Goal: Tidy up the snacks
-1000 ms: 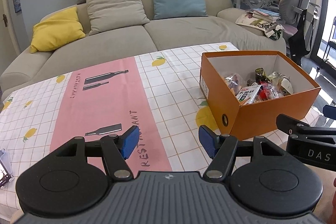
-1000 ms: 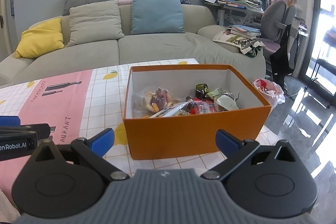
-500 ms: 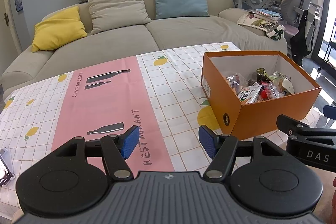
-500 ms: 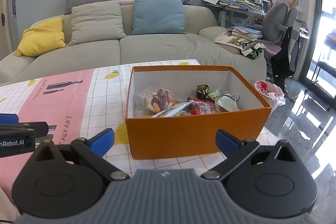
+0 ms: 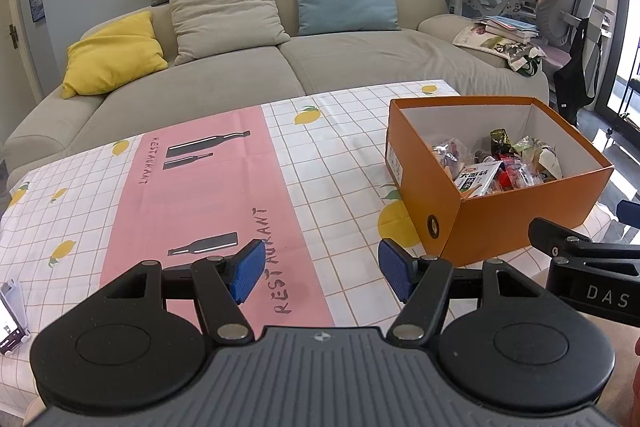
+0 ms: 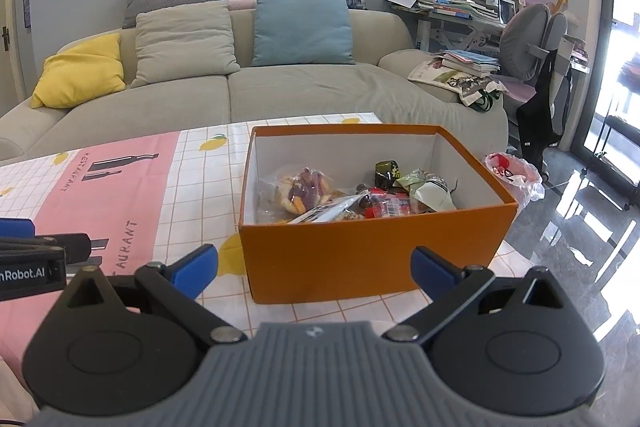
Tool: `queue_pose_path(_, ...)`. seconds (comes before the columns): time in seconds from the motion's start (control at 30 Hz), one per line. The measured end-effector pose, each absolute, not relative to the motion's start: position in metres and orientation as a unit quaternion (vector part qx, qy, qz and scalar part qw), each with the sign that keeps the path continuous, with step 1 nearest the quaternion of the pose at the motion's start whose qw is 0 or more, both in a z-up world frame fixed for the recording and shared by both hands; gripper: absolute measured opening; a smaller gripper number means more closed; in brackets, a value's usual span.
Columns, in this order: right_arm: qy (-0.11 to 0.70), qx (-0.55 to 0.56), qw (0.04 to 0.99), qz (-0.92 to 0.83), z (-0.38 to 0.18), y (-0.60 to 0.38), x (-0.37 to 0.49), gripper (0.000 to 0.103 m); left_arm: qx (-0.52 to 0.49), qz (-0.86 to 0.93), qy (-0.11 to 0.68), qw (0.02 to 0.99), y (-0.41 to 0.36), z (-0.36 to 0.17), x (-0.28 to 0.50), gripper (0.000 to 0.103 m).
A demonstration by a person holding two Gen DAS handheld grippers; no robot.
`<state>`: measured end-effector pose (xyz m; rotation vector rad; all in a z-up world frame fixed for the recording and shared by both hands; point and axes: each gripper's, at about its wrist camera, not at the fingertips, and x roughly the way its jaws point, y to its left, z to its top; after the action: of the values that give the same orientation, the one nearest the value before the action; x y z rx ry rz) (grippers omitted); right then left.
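Snacks: all piled inside the orange box (image 6: 372, 259) from what I can see, mixed wrappers (image 6: 360, 195) heaped on its floor, nothing loose on the counter (image 5: 328, 163) around it.
Left claw (image 5: 320, 275): spread wide, nothing between the pads, hovering over the pink strip of the tablecloth.
Right claw (image 6: 314, 267): also spread and empty, jaws roughly framing the box's near wall.
Which way: box sits straight ahead of my right claw, and off to the right and farther out from my left one.
Long axis: runs across the right view, so the long side faces that claw.
Nearer hand: right, easily, so I'd guess it goes in over the near wall first.
Watch out: wrappers overlap, so pinching just one looks fiddly.
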<state>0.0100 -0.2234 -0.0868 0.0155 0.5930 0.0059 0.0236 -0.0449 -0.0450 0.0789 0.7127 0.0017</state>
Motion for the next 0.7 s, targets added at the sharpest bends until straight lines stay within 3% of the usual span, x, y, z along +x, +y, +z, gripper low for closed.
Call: queue_pose_path(0.7,0.292,0.002,0.956,0.005,-0.0866,-0.2224,0.0087,0.100,0.035,0.000,0.348,0.937,-0.0437,-0.0412,0.0227,0.076)
